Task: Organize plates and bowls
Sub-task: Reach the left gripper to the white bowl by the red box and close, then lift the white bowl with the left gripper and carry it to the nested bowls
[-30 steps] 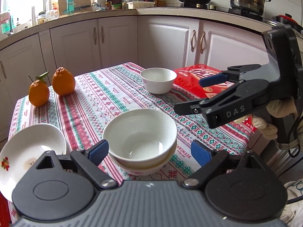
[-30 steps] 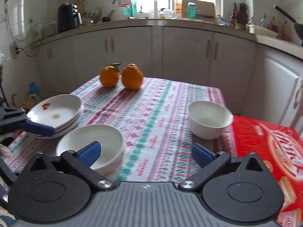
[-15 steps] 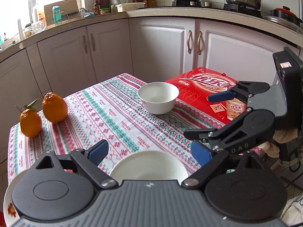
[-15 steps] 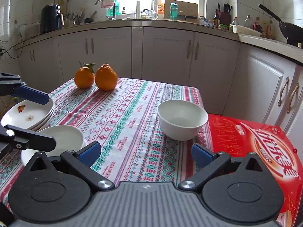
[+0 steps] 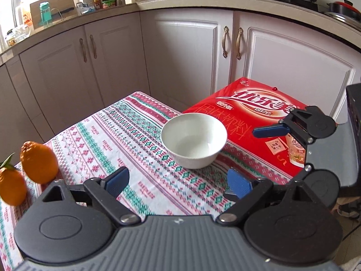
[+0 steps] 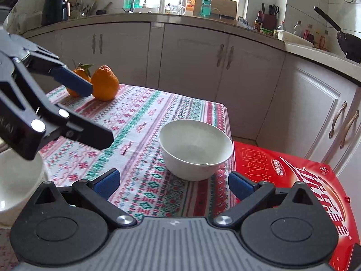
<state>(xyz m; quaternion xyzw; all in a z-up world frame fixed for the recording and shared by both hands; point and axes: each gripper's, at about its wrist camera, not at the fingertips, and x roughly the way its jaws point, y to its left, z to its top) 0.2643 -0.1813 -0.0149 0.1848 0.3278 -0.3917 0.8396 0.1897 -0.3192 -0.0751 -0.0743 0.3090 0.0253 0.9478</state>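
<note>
On the patterned tablecloth (image 5: 126, 135), a lone white bowl (image 5: 194, 140) is sitting between two empty grippers.

Upright and empty, the bowl is resting near the cloth's far right edge, just beside a red carton (image 5: 259, 113) that is lying off that edge. The left gripper (image 5: 178, 181) is hanging short of the bowl with its blue-padded fingers (image 5: 117, 179) spread wide and nothing between them. The right gripper (image 6: 173, 183) is facing the same bowl from the near side, its fingers (image 6: 240, 185) likewise standing wide apart and gripping nothing. Two oranges (image 6: 105, 83) are sitting at the far left corner of the cloth. Another white bowl (image 6: 18, 185) is showing partly at the left edge of the right wrist view, under the left gripper's body.
</note>
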